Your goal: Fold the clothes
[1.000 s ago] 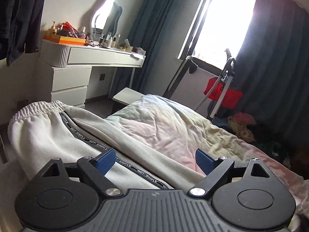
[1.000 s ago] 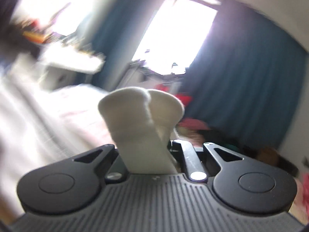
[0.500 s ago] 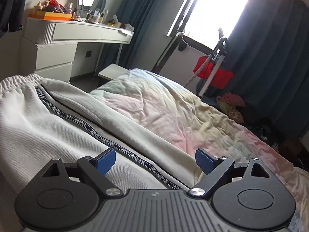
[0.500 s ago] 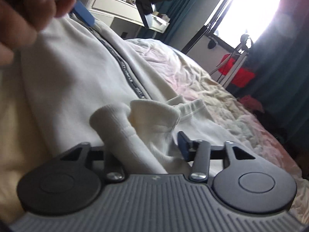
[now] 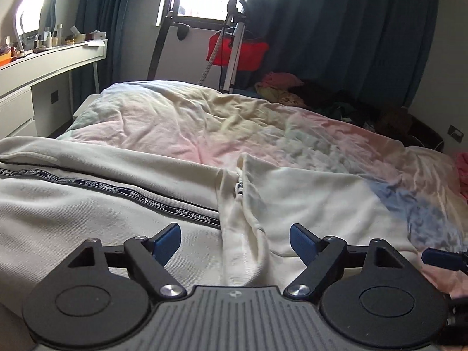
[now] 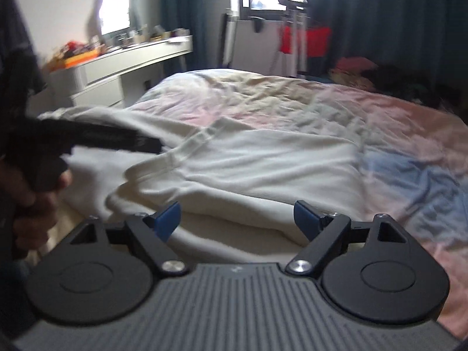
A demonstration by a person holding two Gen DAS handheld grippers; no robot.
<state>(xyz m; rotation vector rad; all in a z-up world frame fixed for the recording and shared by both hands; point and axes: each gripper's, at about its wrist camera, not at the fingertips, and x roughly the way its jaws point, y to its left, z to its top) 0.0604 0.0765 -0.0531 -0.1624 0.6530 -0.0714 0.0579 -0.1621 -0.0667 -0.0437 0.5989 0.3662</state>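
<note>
Your left gripper (image 5: 235,241): jaws apart, just narrowed a little, gripping nothing; the cream trousers (image 5: 87,213) lie under and ahead of it on the bedspread (image 5: 204,122), the black lettered stripe (image 5: 131,196) running off to its left and a folded hem straight ahead between the pads. Your right gripper (image 6: 238,218): jaws just opened wide, pads clear of cloth, the trousers' folded edge just ahead of them. Left of it: your hand (image 6: 26,201). Far left: a white dresser (image 6: 128,67).
</note>
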